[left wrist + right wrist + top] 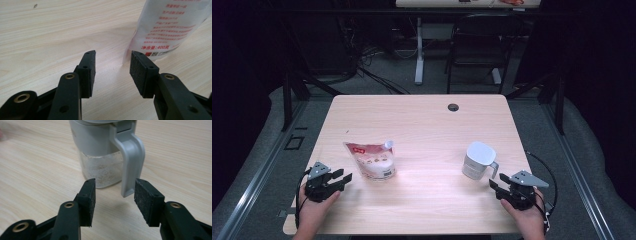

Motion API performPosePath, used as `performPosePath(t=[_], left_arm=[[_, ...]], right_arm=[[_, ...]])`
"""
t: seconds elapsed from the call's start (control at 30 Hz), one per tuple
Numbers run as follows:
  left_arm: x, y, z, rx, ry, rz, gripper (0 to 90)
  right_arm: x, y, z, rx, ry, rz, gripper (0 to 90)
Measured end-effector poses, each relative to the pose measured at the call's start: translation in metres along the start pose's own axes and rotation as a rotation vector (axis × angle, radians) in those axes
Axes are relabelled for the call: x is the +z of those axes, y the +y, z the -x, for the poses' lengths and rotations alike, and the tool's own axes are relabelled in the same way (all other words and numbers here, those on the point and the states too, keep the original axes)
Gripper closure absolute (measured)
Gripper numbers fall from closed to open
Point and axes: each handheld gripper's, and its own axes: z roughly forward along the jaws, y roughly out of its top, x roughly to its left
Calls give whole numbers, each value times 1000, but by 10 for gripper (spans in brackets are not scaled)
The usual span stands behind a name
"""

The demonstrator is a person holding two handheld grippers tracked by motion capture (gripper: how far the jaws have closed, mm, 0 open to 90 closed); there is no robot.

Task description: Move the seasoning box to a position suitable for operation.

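Right now both of your tongs are released and hold nothing. Your left tongs (343, 178) rest near the counter's (422, 125) front-left corner, jaws spread and pointing toward the white pouch (373, 159), which lies just beyond them, toward the middle of the counter and slightly further back. In the left gripper view the pouch (166, 27) sits ahead and off to the right of the gap between the jaws, its printed bottom edge close to the right pad but not touching it. The pouch lies on the counter with its long axis running roughly left to right, and its spout at the far right corner, pointing away from you.

Your right tongs (496, 183) sit near the front-right corner, jaws wide apart, aimed at the grey-lidded jug (478, 160) that stands upright just beyond them. The jug's handle (131, 160) points back toward you and hangs nearly in line with the gap, a little toward the right pad, with clear space on both sides. Its long axis is vertical, and the clear lower body shows pale grains inside.

Each hand is nearer its own thing. For the right side, I judge a short straight push forward would bring the handle between the pads; the left needs a slight swing toward the pouch first.
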Motion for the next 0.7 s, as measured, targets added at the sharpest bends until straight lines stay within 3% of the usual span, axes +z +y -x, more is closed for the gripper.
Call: performPosePath(t=[0.1, 0.17, 0.3, 0.5, 0.7], left_arm=[[-1, 0, 0, 0, 4, 2, 562], [-1, -1, 2, 9, -2, -1, 562], [-1, -1, 5, 25, -20, -5, 560], [-2, 0, 7, 43, -28, -4, 543], [-5, -3, 9, 24, -25, -12, 509]], right_arm=[[-1, 2, 0, -6, -5, 3, 531], [-1, 1, -1, 14, 26, 10, 562], [-1, 1, -1, 17, 40, 30, 574], [0, 3, -2, 15, 32, 56, 552], [3, 5, -5, 22, 5, 62, 519]])
